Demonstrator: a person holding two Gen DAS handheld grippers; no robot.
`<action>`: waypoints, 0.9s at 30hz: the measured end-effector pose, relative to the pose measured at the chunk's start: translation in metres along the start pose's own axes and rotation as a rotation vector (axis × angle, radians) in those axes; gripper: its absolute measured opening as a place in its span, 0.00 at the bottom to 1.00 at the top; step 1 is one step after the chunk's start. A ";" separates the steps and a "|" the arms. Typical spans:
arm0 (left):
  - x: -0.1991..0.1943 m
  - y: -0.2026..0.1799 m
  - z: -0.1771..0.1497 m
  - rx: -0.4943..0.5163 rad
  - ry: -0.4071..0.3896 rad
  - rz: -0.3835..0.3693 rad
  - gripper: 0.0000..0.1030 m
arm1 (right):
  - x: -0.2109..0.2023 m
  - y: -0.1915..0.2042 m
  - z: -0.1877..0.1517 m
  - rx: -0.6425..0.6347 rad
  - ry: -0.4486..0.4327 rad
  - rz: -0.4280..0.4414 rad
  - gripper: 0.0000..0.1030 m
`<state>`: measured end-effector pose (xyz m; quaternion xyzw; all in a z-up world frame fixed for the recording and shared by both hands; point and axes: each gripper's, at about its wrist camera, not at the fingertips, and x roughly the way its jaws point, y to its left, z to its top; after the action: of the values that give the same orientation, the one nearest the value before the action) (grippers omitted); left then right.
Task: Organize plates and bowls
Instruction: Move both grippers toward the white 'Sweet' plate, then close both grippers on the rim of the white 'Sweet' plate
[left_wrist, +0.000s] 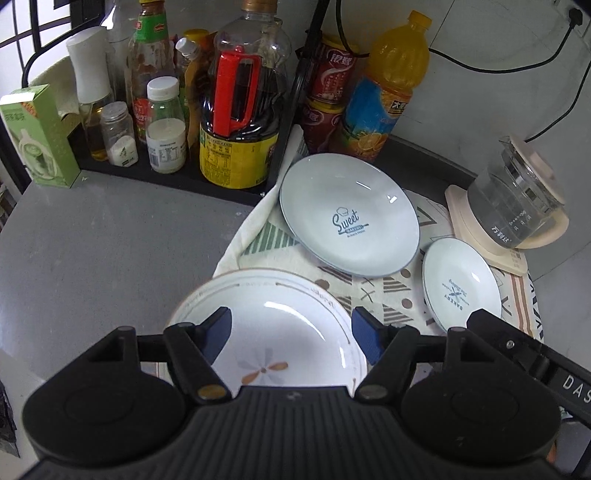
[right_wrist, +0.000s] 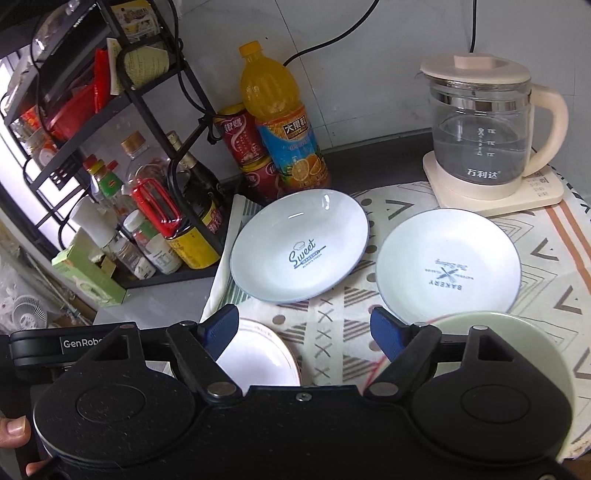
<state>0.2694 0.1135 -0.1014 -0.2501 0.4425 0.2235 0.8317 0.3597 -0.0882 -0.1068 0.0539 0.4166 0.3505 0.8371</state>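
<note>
A white plate with a flower motif (left_wrist: 288, 314) lies at the patterned cloth's left edge, right under my open left gripper (left_wrist: 291, 334); the blue pads stand over its rim on either side. Farther back lie a pale blue "Sweet" plate (left_wrist: 349, 218) (right_wrist: 299, 245) and a smaller "Bakery" plate (left_wrist: 460, 290) (right_wrist: 447, 266). My right gripper (right_wrist: 303, 330) is open above the cloth, with nothing between its fingers. The flower plate (right_wrist: 258, 358) sits at its lower left. A pale green bowl (right_wrist: 517, 343) is at its lower right, partly hidden behind the gripper body.
A black rack of bottles and jars (left_wrist: 184, 122) fills the back left, with a green box (left_wrist: 37, 136) beside it. An orange juice bottle (right_wrist: 280, 118) and red cans stand behind the plates. A glass kettle (right_wrist: 480, 129) is at the back right. A grey counter (left_wrist: 110, 240) lies left of the cloth (right_wrist: 332, 332).
</note>
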 end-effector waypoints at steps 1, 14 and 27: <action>0.003 0.002 0.005 -0.001 0.002 -0.016 0.68 | 0.004 0.002 0.002 0.007 0.000 -0.006 0.75; 0.056 0.010 0.063 0.076 0.017 -0.136 0.67 | 0.059 0.012 0.020 0.154 -0.010 -0.082 0.62; 0.127 0.017 0.086 0.087 0.091 -0.194 0.61 | 0.126 -0.004 0.018 0.325 0.051 -0.163 0.43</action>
<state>0.3774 0.1987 -0.1714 -0.2651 0.4630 0.1110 0.8385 0.4258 -0.0080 -0.1795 0.1457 0.4917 0.2107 0.8323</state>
